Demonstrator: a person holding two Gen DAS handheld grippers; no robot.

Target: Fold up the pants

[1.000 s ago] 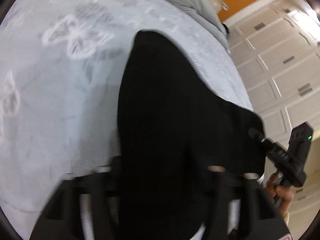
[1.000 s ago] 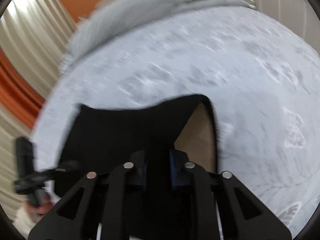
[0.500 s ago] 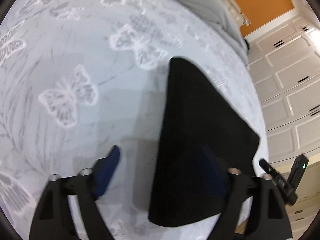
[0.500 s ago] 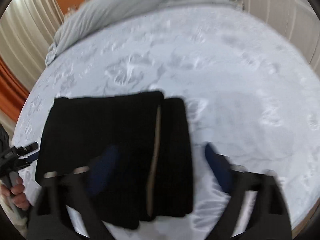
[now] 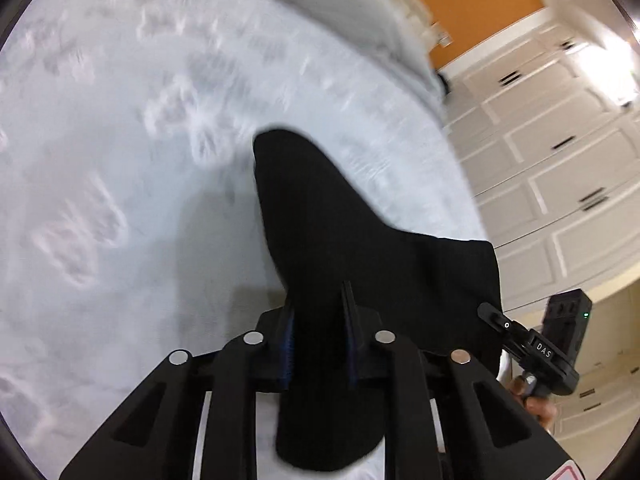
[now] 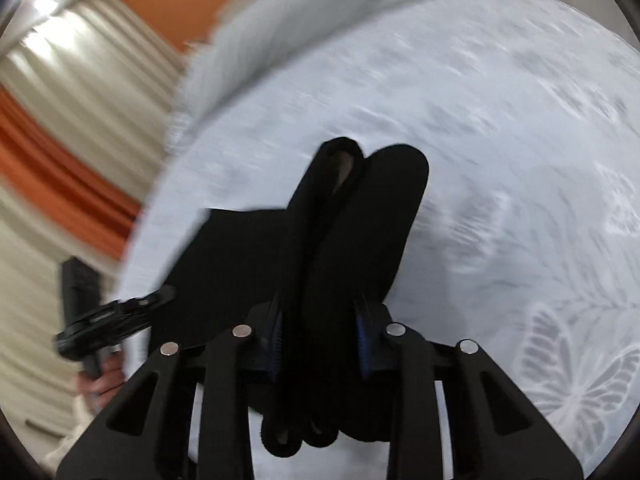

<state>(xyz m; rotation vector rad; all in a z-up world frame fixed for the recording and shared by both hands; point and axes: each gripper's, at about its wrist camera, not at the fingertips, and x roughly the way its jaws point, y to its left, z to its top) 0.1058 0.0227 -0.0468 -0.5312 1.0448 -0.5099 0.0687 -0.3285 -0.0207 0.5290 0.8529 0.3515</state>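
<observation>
a: let's start from the black pants [image 5: 352, 248]. we see them gathered between the fingers of the left gripper [image 5: 318, 312], with cloth running forward from the tips to a rounded end and a short fold hanging back under the gripper's body.

b: agreed, and our left jaws have just been closing; they are now clamped tight on that cloth. to the right of the left gripper the fabric spreads into a wide flap that reaches the right gripper [image 5: 496, 316], with a hand [image 5: 534, 398] on the handle behind it.

a: from the right wrist camera we see the same pants [image 6: 352, 240] bunched into thick rolled layers that pass straight between the fingers of the right gripper [image 6: 320, 328]. those jaws have just been closing too, and they grasp the bundle, which keeps them a little apart.

b: ahead of its tips the rolls rise to two rounded ends, and a pale lining shows inside the left one. to its left a flat black panel stretches toward the left gripper [image 6: 160, 296], where we also see a hand [image 6: 102, 380] on the grip.

a: under and beyond both grippers lies the pale bedspread [image 5: 120, 200] with butterfly patterns. past it we see a grey pillow [image 6: 304, 28], an orange wall [image 5: 480, 4], white panelled doors [image 5: 568, 184] to the right of the left gripper, and curtains [image 6: 72, 92] to the left of the right one.
</observation>
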